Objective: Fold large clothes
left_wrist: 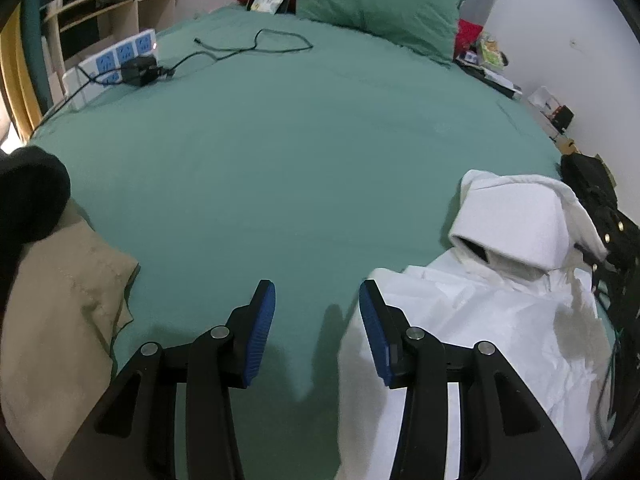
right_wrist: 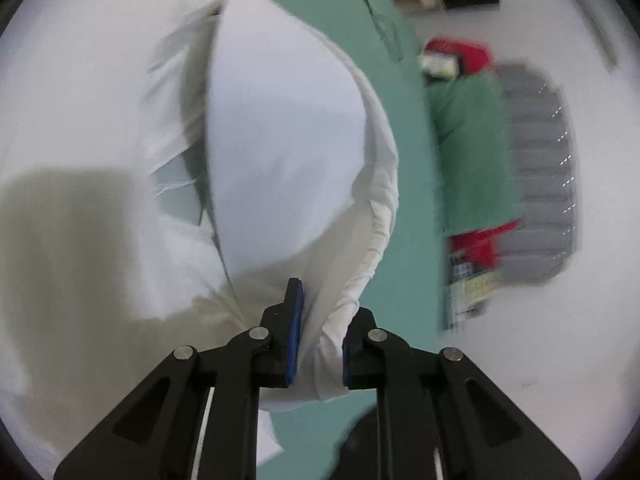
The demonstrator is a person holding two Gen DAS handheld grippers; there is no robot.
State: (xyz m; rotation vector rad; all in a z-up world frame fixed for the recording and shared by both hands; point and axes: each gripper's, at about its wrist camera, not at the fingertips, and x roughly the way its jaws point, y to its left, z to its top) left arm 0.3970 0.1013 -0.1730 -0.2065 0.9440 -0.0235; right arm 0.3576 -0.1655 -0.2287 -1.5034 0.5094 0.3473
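A large white hooded garment (left_wrist: 500, 292) lies crumpled at the right side of the green bed (left_wrist: 288, 168). My left gripper (left_wrist: 318, 320) is open and empty, hovering over the sheet just left of the garment's edge. In the right wrist view my right gripper (right_wrist: 320, 344) is shut on a bunched fold of the white garment (right_wrist: 280, 140), near its hood, and the cloth hangs out in front of the fingers. That view is blurred by motion.
A beige cloth (left_wrist: 60, 320) and a black item (left_wrist: 28, 200) lie at the bed's left. A power strip (left_wrist: 116, 60) with charger and cable sits far left. A green pillow (left_wrist: 376, 4) is at the head. A black bag (left_wrist: 600, 208) sits right.
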